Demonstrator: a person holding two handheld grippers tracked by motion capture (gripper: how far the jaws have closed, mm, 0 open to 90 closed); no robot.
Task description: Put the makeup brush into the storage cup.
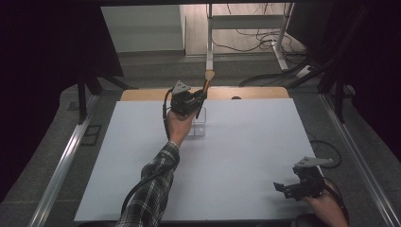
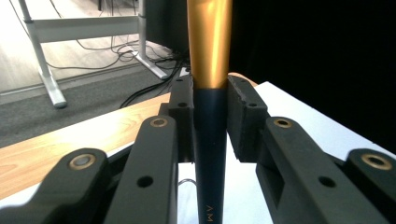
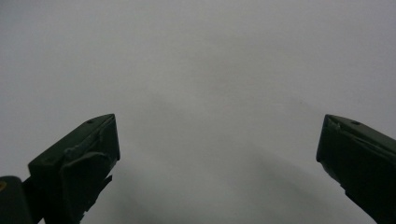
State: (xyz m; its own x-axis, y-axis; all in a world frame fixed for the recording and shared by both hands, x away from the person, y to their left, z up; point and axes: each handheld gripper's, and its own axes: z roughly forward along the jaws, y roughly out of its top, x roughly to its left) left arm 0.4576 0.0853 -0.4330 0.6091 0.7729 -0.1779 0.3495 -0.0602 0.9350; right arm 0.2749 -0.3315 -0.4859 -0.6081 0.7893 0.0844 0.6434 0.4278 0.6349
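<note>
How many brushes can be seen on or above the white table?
1. The brush is clamped upright in the left gripper, near the far edge of the white table. Others may be hidden behind the hand.

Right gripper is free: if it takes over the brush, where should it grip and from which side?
Grip the gold ferrule of the brush just above the left gripper, coming from the side: it stands upright and the dark handle below is already clamped.

Black left gripper [image 1: 201, 98] with brass-ringed screws, grey three-cornered plate, black cable; plaid sleeve [image 1: 153, 189]
</note>
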